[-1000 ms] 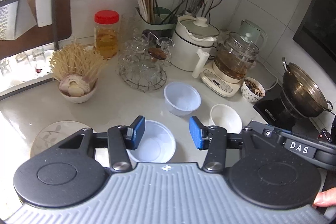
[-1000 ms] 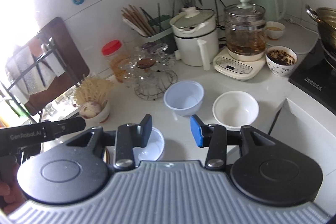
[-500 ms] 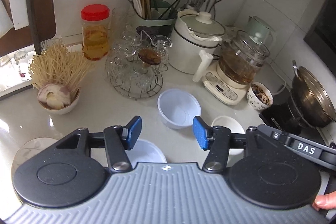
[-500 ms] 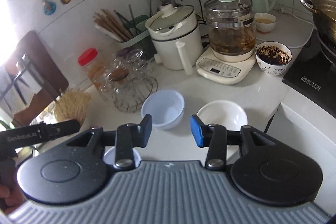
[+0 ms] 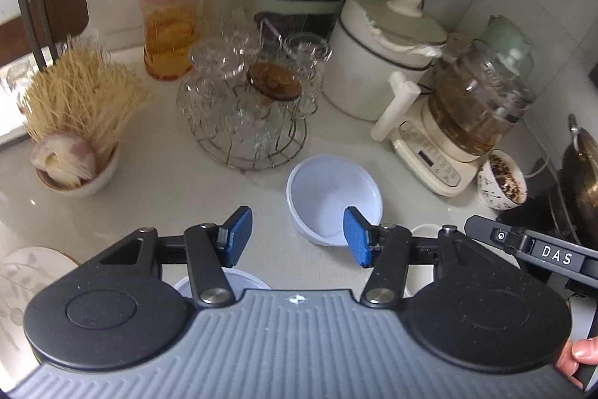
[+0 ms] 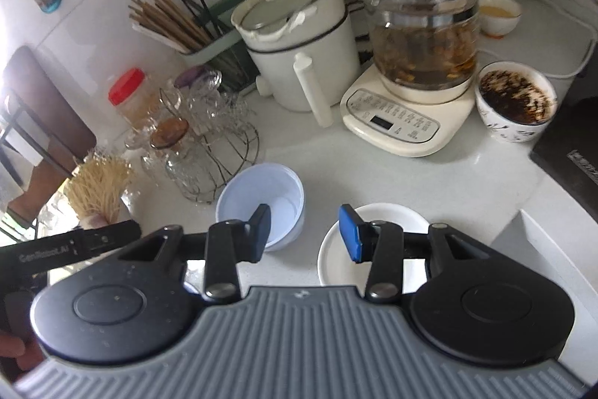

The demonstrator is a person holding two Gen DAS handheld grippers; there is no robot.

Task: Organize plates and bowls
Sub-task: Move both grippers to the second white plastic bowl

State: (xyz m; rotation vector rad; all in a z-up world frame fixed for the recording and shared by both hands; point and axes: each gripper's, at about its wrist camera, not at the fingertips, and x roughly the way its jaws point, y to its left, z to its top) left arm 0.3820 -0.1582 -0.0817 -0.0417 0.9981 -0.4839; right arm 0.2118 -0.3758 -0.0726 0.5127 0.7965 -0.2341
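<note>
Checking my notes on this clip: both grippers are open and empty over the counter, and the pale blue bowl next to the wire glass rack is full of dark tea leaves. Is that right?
Not quite. The pale blue bowl beside the wire glass rack is empty, as the right wrist view shows. The dark leaves are in the patterned cup by the glass kettle. The rest holds: the left gripper and right gripper are open and empty.

**Clutter along the back of the counter**

A red-lidded jar (image 5: 170, 21) stands upper left of the frame, beside a wire rack of glassware (image 5: 250, 111) at centre. A white pot (image 6: 295, 40) and glass kettle (image 6: 418, 25) sit upper right, chopstick holder (image 6: 209, 36) behind. A bowl of dried noodles (image 5: 74, 122) rests left on the counter (image 5: 157, 182).
</note>
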